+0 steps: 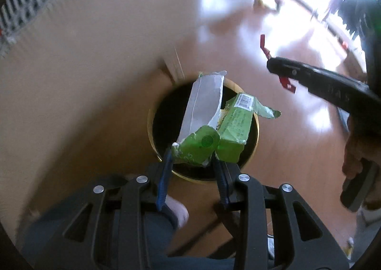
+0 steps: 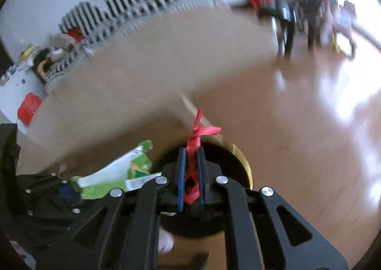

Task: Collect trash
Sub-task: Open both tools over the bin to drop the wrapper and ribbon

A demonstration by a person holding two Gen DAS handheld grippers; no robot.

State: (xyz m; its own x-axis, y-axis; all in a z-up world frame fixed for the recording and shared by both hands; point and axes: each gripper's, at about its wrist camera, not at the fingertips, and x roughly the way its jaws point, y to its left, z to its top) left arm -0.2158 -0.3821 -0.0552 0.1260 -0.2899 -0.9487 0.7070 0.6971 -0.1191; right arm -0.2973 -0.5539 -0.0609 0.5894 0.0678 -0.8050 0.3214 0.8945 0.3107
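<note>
My left gripper (image 1: 193,158) is shut on a flattened green carton (image 1: 214,124) with a silver inside, held right above the round bin (image 1: 152,124) with a gold rim and black inside. My right gripper (image 2: 190,153) is shut on a twisted red wrapper (image 2: 196,141), also over the bin (image 2: 245,165). The carton shows at the left in the right wrist view (image 2: 116,174). The right gripper shows at the upper right in the left wrist view (image 1: 270,65), with the red wrapper (image 1: 287,83) hanging from it.
The bin stands on a shiny wooden floor (image 2: 297,127) beside a pale tan rug (image 1: 83,67). A striped black and white cloth (image 2: 133,1) and toys lie far back. My socked foot (image 1: 177,212) is just below the bin.
</note>
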